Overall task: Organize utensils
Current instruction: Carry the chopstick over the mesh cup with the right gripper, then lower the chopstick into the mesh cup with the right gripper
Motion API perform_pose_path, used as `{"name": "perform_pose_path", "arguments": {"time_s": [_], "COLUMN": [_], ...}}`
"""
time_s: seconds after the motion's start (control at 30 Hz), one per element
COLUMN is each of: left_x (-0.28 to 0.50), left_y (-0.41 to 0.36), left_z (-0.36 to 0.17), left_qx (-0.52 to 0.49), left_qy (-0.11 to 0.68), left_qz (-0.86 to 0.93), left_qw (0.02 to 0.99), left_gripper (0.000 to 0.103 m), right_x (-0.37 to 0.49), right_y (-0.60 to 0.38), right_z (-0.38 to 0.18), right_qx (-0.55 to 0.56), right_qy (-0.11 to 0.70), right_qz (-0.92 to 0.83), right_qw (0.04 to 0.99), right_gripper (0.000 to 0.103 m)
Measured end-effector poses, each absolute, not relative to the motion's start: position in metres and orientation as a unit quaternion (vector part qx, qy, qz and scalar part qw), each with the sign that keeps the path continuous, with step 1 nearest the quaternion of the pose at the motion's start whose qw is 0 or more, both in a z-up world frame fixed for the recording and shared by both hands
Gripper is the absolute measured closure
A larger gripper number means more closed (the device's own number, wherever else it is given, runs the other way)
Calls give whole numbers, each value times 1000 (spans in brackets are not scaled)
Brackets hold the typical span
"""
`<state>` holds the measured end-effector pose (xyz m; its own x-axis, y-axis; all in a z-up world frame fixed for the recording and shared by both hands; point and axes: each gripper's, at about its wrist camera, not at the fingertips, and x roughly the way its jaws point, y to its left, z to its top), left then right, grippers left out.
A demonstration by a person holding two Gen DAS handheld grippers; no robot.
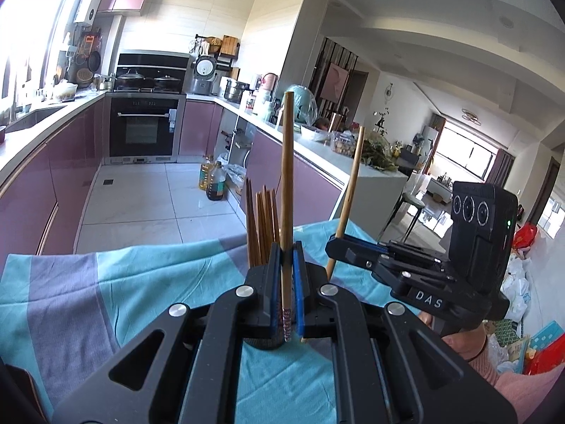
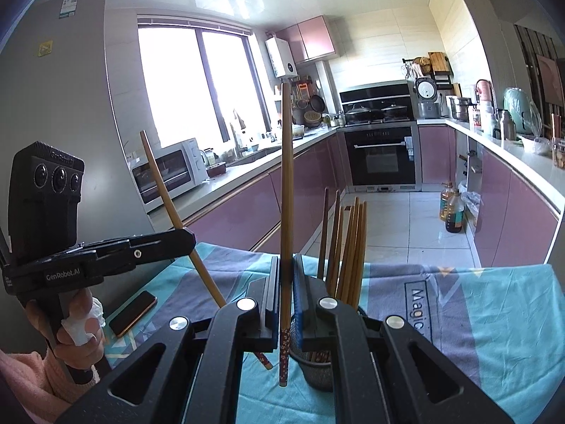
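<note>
My left gripper (image 1: 286, 249) is shut on a brown chopstick (image 1: 286, 176) that stands nearly upright, patterned end down. My right gripper (image 2: 286, 263) is shut on a second upright chopstick (image 2: 286, 176) the same way. Each gripper shows in the other's view: the right gripper (image 1: 333, 243) with its slanted chopstick (image 1: 348, 198), and the left gripper (image 2: 189, 237) with its slanted chopstick (image 2: 169, 201). A dark mesh holder (image 2: 317, 371) stands on the teal and grey cloth (image 2: 494, 318) just beyond the jaws, with several chopsticks (image 2: 348, 247) upright in it. In the left wrist view those chopsticks (image 1: 263, 226) rise behind the fingers.
A phone (image 2: 132, 312) lies on the cloth near the person's left hand (image 2: 79, 339). Beyond the table's far edge are the tiled kitchen floor (image 1: 148, 198), purple cabinets, an oven (image 1: 144, 127) and oil bottles (image 1: 212, 180).
</note>
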<state>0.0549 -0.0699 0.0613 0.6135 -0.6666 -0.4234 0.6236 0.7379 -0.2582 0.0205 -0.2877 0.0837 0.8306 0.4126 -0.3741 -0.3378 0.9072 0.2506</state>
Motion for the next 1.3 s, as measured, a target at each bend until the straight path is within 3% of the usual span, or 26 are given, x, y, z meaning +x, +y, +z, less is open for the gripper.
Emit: {"name": "perform_pose_path", "arguments": {"time_s": [0.57,1.3], "left_x": [63,52], "left_y": [-83,-111], "left_z": [68,55], "left_qx": [-32,8], "left_qy": [250,294], "left_qz": [-349,-329], "left_qw": [903,897], "left_gripper": [96,96], "right_x": [42,61], "right_y": [-291,-284], "right_z": [88,54], "right_qx": [79,87], "right_qy": [209,251], "right_qz": [174,165], "right_qw": [959,950], "right_gripper": [97,97]}}
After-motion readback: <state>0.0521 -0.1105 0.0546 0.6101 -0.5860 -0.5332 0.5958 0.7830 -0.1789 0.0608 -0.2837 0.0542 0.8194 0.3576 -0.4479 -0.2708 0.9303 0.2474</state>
